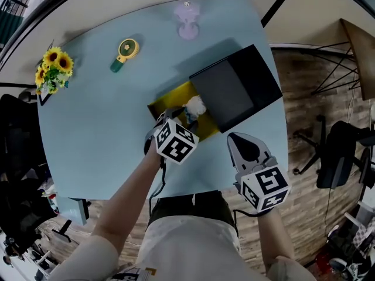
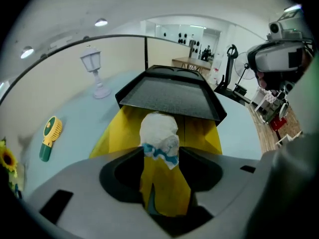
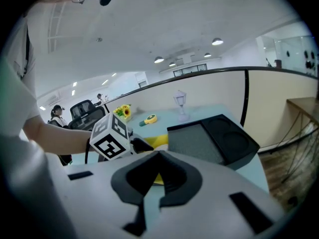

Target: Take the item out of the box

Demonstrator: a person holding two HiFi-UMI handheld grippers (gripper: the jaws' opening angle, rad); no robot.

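My left gripper (image 2: pixel 159 156) is clamped on the small white figure (image 2: pixel 158 128) inside the yellow-lined box (image 2: pixel 112 133). My right gripper (image 3: pixel 160 155), jaws together and empty, hangs near the black lid (image 3: pixel 209 138).

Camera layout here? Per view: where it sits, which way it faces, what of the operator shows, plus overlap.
Head view: on the person's head, facing steeply down at the table and yellow box; shows the person's arms, left gripper and right gripper.
Left gripper view: on the left gripper, looking along its jaws into the box; they flank the white figurine.
Right gripper view: on the right gripper, looking across the table at the black lid; shows the left arm.
Shared: all three see the box and lid.
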